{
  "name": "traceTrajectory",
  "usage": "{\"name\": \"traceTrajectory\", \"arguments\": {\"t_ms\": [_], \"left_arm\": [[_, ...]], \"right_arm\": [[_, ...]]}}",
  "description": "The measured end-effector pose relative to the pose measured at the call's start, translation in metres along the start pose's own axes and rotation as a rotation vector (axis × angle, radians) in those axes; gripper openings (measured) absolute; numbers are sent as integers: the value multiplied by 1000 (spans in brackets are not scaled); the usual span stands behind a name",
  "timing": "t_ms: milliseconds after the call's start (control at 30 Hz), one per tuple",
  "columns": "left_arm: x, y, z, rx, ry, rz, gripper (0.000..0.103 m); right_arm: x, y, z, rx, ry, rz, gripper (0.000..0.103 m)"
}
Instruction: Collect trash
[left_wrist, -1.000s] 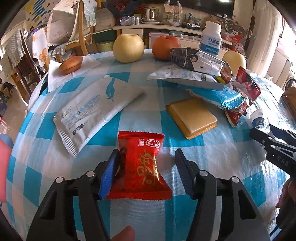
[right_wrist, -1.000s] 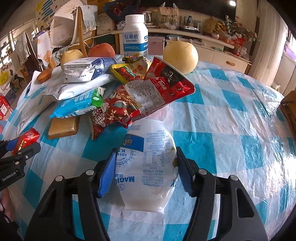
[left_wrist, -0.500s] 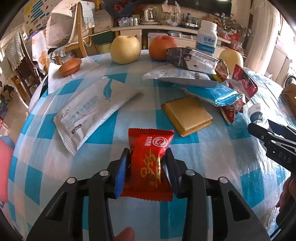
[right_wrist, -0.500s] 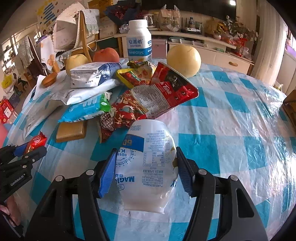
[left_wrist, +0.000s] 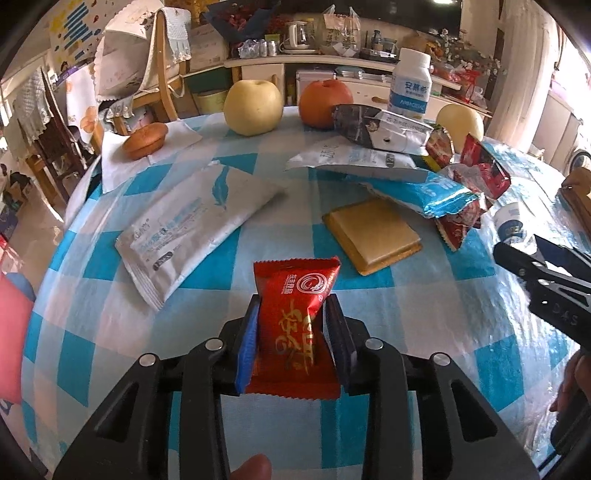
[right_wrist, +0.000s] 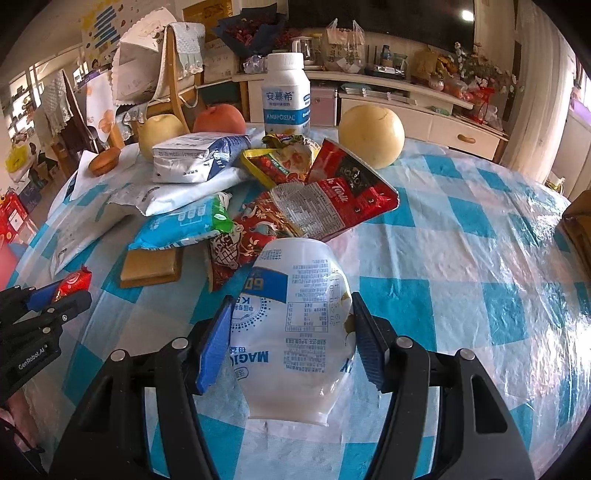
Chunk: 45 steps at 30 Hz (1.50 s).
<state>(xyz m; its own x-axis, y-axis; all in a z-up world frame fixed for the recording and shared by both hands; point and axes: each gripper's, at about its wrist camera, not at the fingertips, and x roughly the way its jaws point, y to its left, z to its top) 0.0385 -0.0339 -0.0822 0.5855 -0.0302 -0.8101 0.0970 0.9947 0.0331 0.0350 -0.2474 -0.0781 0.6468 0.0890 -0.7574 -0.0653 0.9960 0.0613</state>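
My left gripper (left_wrist: 291, 334) has just closed its jaws onto the red snack packet (left_wrist: 293, 325) with gold characters, over the checked tablecloth (left_wrist: 110, 325). My right gripper (right_wrist: 291, 341) clamps a white cup (right_wrist: 295, 332) printed "MAGIC", lying on its side. Behind the wrapper pile (right_wrist: 280, 195) stands a bottle (right_wrist: 287, 99) labelled "AMBROSIAL".
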Motion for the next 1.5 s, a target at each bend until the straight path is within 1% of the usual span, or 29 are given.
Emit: {"name": "traceTrajectory", "arguments": {"t_ms": [33, 67, 100, 133, 200, 267, 333, 433, 467, 500, 567, 600, 700, 733, 767, 1000, 1300, 1500], "left_arm": [[2, 0, 0, -2, 7, 10, 52], [7, 0, -1, -10, 25, 32, 78], [9, 1, -2, -17, 31, 50, 90], [9, 1, -3, -20, 28, 67, 94], [10, 0, -3, -11, 32, 77, 94], [12, -1, -3, -6, 36, 69, 94], [12, 0, -4, -12, 37, 60, 94], [14, 2, -4, -38, 60, 11, 92], [13, 2, -4, -51, 59, -7, 85], [11, 2, -4, -52, 49, -4, 80], [8, 1, -3, -53, 31, -14, 58], [7, 0, -3, -52, 26, -9, 53], [7, 1, -3, -54, 24, -2, 45], [6, 1, -3, -58, 25, -4, 39], [6, 2, -3, -60, 26, -6, 37], [6, 5, -2, -73, 31, -25, 37], [2, 7, 0, -74, 10, -24, 36], [-13, 1, 0, -38, -65, 17, 36]], "right_arm": [[0, 0, 1, 0, -1, 3, 62], [-1, 1, 1, -3, 1, 4, 62], [0, 1, 0, -4, 3, 5, 62], [0, 1, 0, -3, 7, 7, 62], [1, 0, 0, 1, 12, 11, 62], [1, 1, 0, -1, 10, 9, 62], [1, 1, 0, -1, 8, 7, 62], [3, 1, -1, 1, 14, 6, 62], [3, 1, -1, 2, 14, 5, 62], [3, 1, -1, 3, 15, 5, 62], [3, 0, -1, 6, 16, 8, 62], [3, 0, -1, 7, 15, 7, 62], [2, 0, 0, 8, 13, 5, 62], [2, 0, -1, 9, 13, 6, 62], [2, 0, -1, 8, 12, 6, 62], [0, 0, 0, 7, 4, 7, 62], [-9, 2, 4, -4, -27, 10, 62], [-14, 1, 6, 0, -40, 17, 62]]}}
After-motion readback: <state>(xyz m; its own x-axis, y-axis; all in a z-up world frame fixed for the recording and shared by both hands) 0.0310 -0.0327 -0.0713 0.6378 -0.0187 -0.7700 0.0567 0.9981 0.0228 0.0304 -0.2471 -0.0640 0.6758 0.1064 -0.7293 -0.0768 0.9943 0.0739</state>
